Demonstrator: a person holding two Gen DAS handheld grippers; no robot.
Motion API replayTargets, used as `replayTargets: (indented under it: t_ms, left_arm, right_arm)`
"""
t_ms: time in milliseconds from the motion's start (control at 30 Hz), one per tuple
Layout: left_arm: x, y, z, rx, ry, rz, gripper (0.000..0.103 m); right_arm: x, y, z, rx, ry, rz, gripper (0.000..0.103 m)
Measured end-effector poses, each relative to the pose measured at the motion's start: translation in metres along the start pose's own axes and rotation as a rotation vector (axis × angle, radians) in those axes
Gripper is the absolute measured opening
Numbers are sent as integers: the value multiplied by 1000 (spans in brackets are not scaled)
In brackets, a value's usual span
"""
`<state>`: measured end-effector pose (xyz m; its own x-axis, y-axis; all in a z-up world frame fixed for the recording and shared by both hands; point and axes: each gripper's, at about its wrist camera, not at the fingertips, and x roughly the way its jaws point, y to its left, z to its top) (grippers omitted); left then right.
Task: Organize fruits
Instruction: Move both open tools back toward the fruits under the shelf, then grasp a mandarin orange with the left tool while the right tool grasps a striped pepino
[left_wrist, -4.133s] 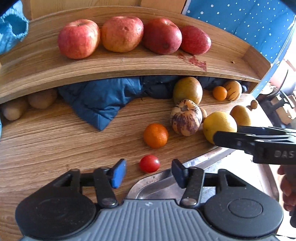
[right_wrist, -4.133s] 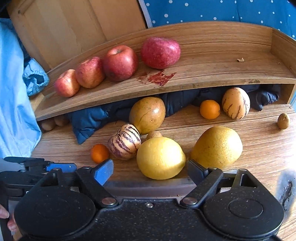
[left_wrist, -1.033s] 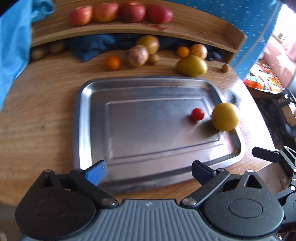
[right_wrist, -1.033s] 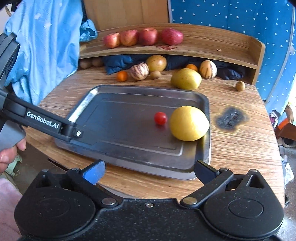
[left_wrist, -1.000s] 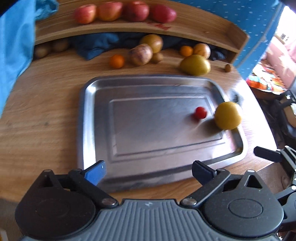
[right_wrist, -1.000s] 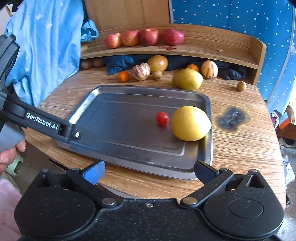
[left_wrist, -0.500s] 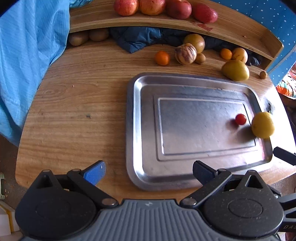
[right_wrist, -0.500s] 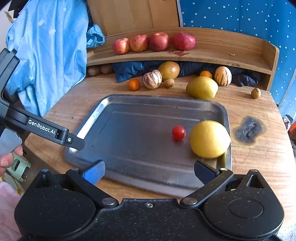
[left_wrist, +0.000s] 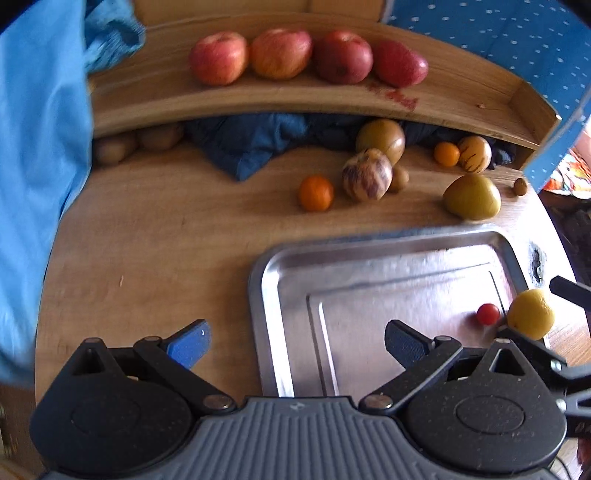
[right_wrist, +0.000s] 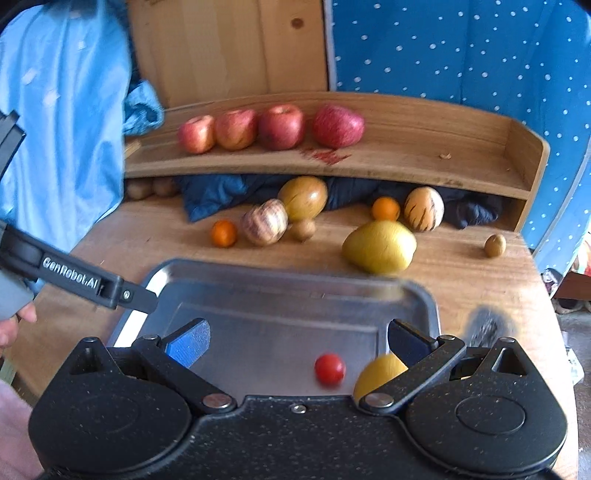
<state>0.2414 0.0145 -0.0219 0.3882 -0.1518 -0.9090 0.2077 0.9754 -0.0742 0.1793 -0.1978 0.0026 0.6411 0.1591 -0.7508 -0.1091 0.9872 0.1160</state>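
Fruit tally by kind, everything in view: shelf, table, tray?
red apples: 4
small oranges: 2
striped melons: 2
small brown fruits: 4
cherry tomato: 1
yellow citrus: 1
yellow-green fruit: 1
olive-brown fruit: 1
Total: 16

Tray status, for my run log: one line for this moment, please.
tray: cherry tomato, yellow fruit | left hand-held gripper: open | right hand-held gripper: open
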Motion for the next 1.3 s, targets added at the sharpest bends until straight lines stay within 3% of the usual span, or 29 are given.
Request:
replayTargets:
  t_ms: [233,433,633,800,1100,1167,1300]
  left_arm:
    - [17,-4,25,195,-92,-34,102]
    - [36,2,47,301,-166,-39,102]
    - [55,5,64,374,-178,-72,102]
    - [69,9,70,404,-160,-124,98]
    - [82,16,80,420,-155,-215,75]
    - [84,18,82,415,-149,-234,65]
    - [88,21,83,405,-131,-267,59]
  right_arm:
    - [27,-2,31,45,-16,-28,102]
    - [62,-16,67,210,57,62,102]
    - [100,-17,87,362,120,120,102]
    - [127,-9,90,463,177,109,94]
    - [159,-5,95,582,228,97,79]
    - [164,-5,95,599,236,89,75]
    - [171,-2,95,606,249,73,67]
